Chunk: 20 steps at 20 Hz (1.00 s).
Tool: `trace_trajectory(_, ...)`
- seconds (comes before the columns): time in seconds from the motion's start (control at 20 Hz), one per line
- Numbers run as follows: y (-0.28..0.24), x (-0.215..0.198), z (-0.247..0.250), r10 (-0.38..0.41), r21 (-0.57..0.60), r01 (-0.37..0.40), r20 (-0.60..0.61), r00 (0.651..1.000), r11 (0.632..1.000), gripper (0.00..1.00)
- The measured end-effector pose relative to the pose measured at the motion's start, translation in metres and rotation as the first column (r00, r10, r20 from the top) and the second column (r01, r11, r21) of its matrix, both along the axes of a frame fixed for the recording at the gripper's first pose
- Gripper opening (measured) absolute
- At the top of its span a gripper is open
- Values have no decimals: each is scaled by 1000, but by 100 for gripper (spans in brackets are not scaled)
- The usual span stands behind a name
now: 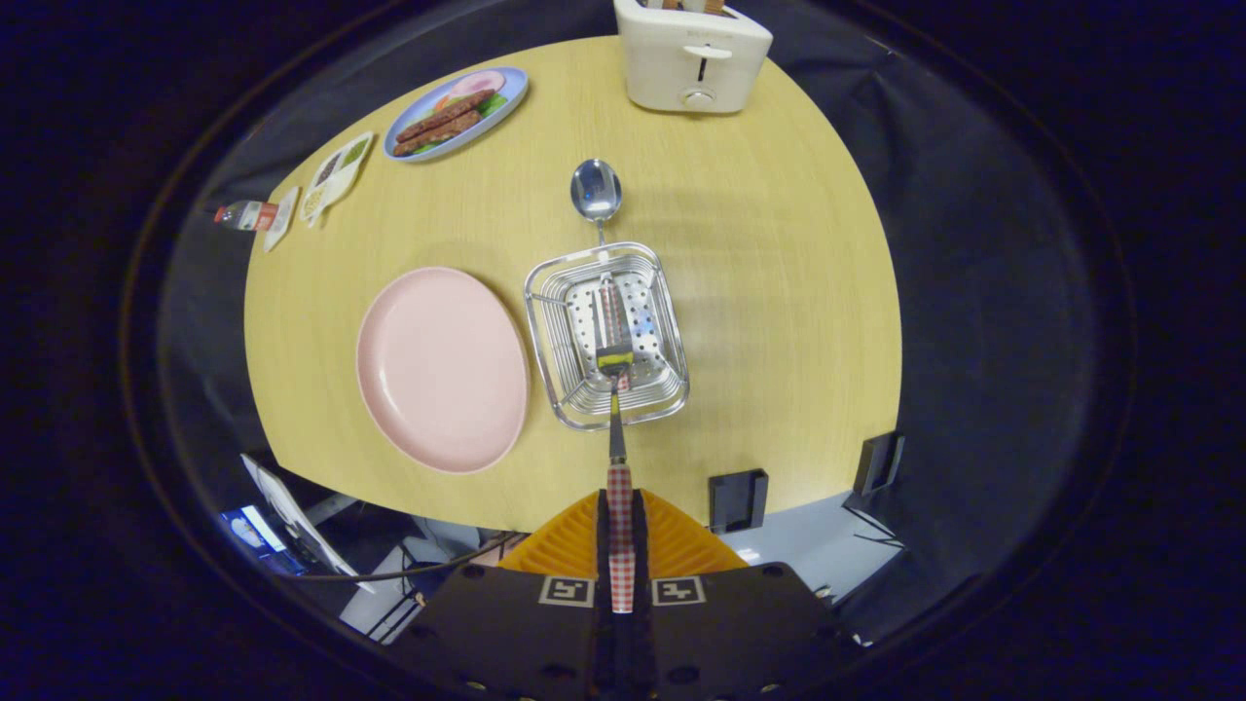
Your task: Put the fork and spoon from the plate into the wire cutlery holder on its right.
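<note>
My gripper (620, 511) is shut on the red-and-white checked handle of the fork (617, 433), which points straight down. Its head hangs over the near part of the wire cutlery holder (672, 389), a little above the perforated floor. The spoon (595, 190) lies in the holder with its checked handle on the floor and its bowl sticking out past the far rim. Just left of the holder sits the pink plate (443, 368), with nothing on it. Both stand on a round wooden table (779, 292).
A white toaster (693, 58) stands at the table's far edge. At the far left are a blue plate of sausages (456, 112), a small sauce tray (336, 175) and a bottle (248, 214). Two black boxes (737, 498) sit on the floor below the near edge.
</note>
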<state>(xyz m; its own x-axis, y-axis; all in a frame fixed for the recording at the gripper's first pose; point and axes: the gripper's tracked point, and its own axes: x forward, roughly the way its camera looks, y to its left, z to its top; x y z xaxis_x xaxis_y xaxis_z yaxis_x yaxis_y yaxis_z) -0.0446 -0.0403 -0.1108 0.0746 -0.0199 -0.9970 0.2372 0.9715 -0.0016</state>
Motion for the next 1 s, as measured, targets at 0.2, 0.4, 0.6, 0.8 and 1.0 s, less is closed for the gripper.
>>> trace_trajectory(0.2, -7, 11, -1, -1, -43, 1, 14, 1000, 999, 19)
trace_trajectory(0.4, -10, 23, 6, -24, -47, 27, 65, 998, 999, 32)
trace_trajectory(0.6, 0, 23, 18, -24, -31, 28, 136, 990, 999, 64)
trace_trajectory(0.8, 19, 30, 48, 16, -60, 5, 348, 937, 998, 93)
trace_trajectory(1.0, 46, 38, 80, 106, -146, -19, 613, 783, 989, 97)
